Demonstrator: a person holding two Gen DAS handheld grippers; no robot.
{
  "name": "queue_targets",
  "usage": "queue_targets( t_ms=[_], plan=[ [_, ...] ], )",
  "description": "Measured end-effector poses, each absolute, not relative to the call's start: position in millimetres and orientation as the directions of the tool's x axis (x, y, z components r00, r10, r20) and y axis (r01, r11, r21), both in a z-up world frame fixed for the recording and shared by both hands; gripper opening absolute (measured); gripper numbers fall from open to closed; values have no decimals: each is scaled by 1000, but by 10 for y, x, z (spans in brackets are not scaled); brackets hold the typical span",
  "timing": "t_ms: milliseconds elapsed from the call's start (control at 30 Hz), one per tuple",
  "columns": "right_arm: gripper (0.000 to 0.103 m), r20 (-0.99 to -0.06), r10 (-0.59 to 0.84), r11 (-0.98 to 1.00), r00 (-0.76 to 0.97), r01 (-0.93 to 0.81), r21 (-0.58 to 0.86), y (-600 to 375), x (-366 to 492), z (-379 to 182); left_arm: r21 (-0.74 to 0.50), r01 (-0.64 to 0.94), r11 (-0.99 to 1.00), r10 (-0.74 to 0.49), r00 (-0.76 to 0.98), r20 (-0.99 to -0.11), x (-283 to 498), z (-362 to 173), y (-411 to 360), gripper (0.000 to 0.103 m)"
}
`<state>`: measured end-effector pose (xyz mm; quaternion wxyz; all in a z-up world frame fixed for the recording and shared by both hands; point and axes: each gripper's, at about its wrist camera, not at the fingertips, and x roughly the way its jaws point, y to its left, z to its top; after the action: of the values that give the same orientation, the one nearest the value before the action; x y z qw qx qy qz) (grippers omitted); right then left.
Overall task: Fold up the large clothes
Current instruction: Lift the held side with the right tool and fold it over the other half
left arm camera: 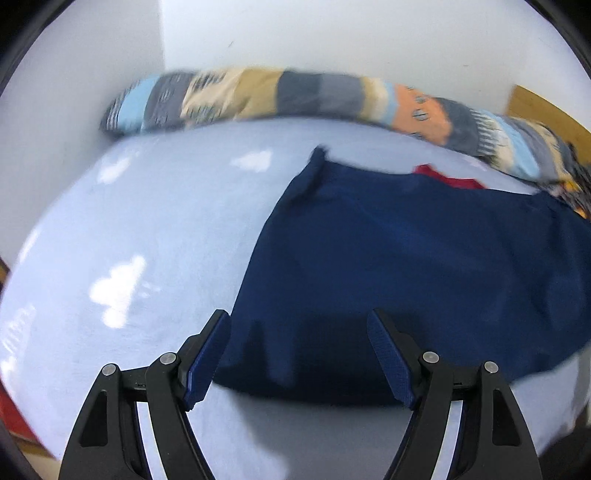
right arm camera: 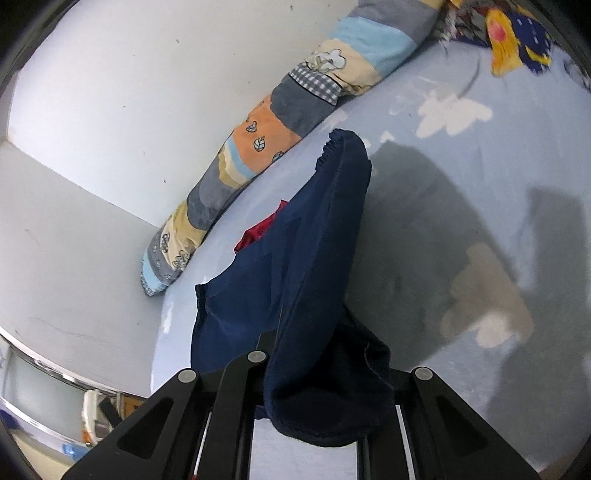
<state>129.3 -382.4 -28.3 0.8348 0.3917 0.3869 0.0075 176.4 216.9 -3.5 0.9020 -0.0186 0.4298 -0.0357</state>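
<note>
Right hand-held gripper (right arm camera: 314, 373) clamped on raised edge of navy garment (right arm camera: 295, 266); cloth trails ahead onto bed (right arm camera: 461, 229). Left hand-held gripper (left arm camera: 299, 354) gaping, empty, garment's near edge just ahead between jaws

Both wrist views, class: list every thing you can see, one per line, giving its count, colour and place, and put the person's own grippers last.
garment: one, navy blue, spread on the bed, one edge lifted by the right gripper.
red cloth: one, red, peeking out past the garment's far edge.
bedsheet: one, pale blue with white cloud prints, covering the bed.
long pillow: one, patchwork of blue, grey, beige and orange, along the wall at the bed's far side.
patterned cloth: one, yellow and dark blue, at the far corner of the bed.
wall: white, behind the pillow.
left gripper: one, black with blue pads, open over the garment's near edge.
right gripper: one, black, shut on the garment.
</note>
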Motion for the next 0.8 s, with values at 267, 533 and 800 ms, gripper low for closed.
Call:
queue_targets(
  t_ms=[267,533,800],
  plan=[
    [13,-686,259,737,680,320,595,-3617,1397,-62,-70,-37,997,-40,521,-852,1969,-399,2158,76],
    [13,-715,219,784,663,316,534,-3280,1581,226,-159,-64,985,-86,620,-780,1847,105,2442,76],
    [13,-764,156,875,626,272,401,-2307,2082,569,-170,-187,968,6,691,-723,1549,437,3085,76]
  ],
)
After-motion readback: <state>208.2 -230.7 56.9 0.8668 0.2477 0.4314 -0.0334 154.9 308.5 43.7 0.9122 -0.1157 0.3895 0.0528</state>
